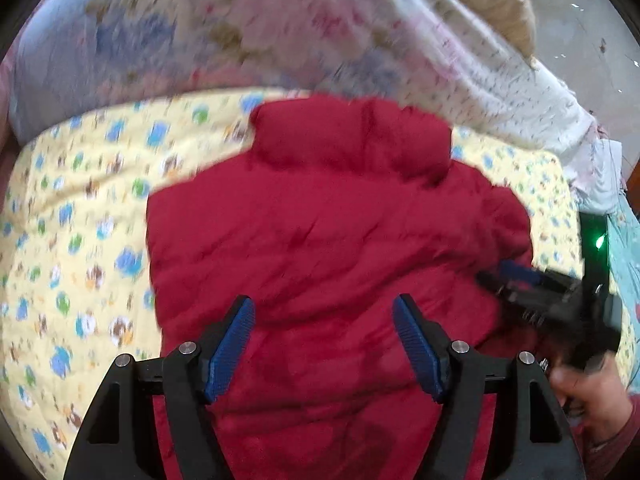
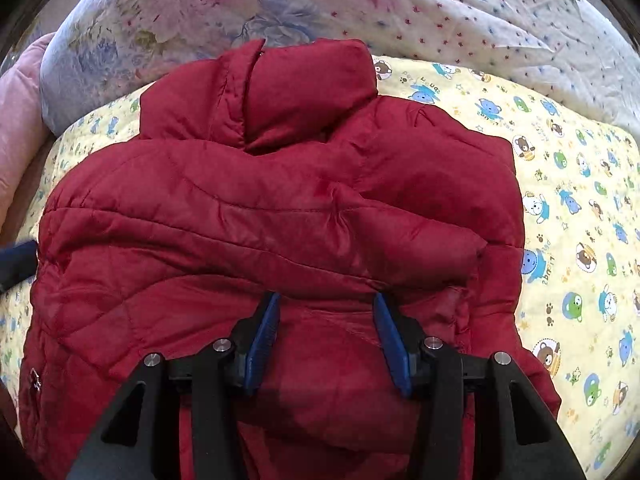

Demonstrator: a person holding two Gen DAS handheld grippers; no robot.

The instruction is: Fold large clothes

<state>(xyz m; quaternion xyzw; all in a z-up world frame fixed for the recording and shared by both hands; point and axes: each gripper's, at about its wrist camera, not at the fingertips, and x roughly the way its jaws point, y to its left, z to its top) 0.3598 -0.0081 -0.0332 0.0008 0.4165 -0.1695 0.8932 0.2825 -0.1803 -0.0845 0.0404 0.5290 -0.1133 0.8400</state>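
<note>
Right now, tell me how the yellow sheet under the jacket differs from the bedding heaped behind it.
The yellow sheet is printed with small cartoon bears and frogs; the heaped bedding is pale, with large pink and blue flowers and tiny specks. The yellow sheet lies flat beneath the red jacket; the heaped bedding is bunched up behind the jacket's collar. Both are soft printed fabric on the bed.

My left wrist camera is looking steeply down along my left hand-held gripper (image 1: 324,312) from close above the red jacket (image 1: 328,232), facing its collar and the quilts beyond, with my right hand-held gripper (image 1: 516,280) showing at its right edge. My right wrist camera is looking down along its own fingers (image 2: 266,336) just as near. Both are sharing the jacket and the yellow bed sheet (image 2: 568,208).
</note>
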